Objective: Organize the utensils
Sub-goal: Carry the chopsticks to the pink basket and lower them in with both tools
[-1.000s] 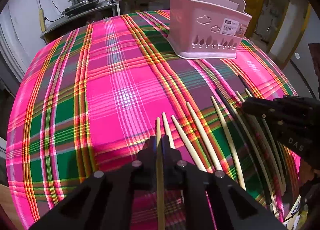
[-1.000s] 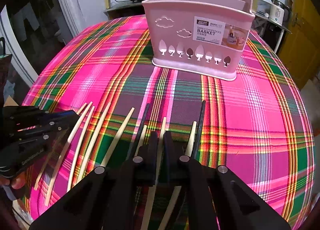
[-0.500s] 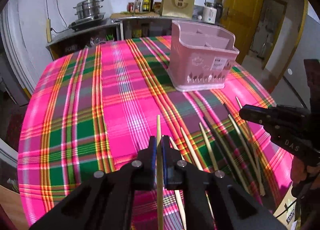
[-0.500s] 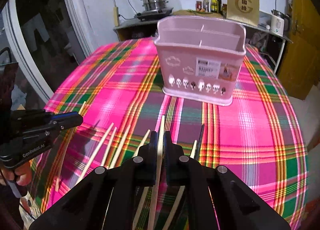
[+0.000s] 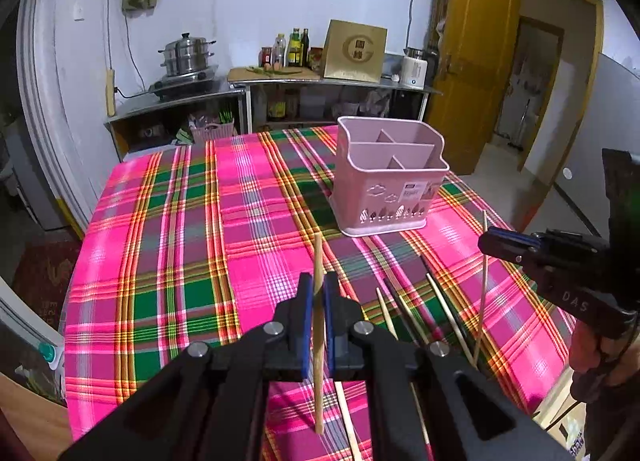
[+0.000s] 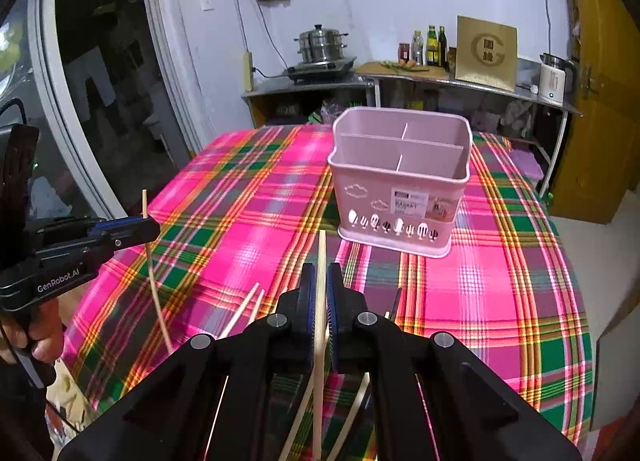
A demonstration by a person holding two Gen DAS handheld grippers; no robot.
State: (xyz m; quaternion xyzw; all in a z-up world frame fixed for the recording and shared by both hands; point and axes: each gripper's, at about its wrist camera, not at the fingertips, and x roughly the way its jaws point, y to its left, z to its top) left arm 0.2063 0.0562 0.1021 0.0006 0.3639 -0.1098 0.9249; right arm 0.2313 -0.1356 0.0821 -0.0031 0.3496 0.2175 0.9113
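The left gripper (image 5: 316, 297) has its jaws pressed together on a single pale chopstick (image 5: 318, 261), pinched near its middle so that one end sticks up past the pads toward the pink basket (image 5: 390, 197) and the other hangs down below. The right gripper (image 6: 320, 293) is likewise clamped on its own pale chopstick (image 6: 321, 253), which stands nearly upright between the pads. Both sticks are clear of the plaid tablecloth (image 5: 180, 253), on the near side of the basket and well apart from it.

The grip is the weak point: each stick is thin, smooth and held at one narrow spot, so it could pivot or slide out if the hand tilts or jolts on the way to the basket. The long lower end could also catch the basket's rim or a divider when it is lowered in, levering the stick out of the pads or nudging the light basket across the cloth. With two sticks travelling side by side, they could knock each other.

Both grippers point down and forward toward the basket, the left one on its left side, the right one nearly square to its front. The loose chopsticks (image 5: 436, 301) lie on the cloth on the near side of the basket.
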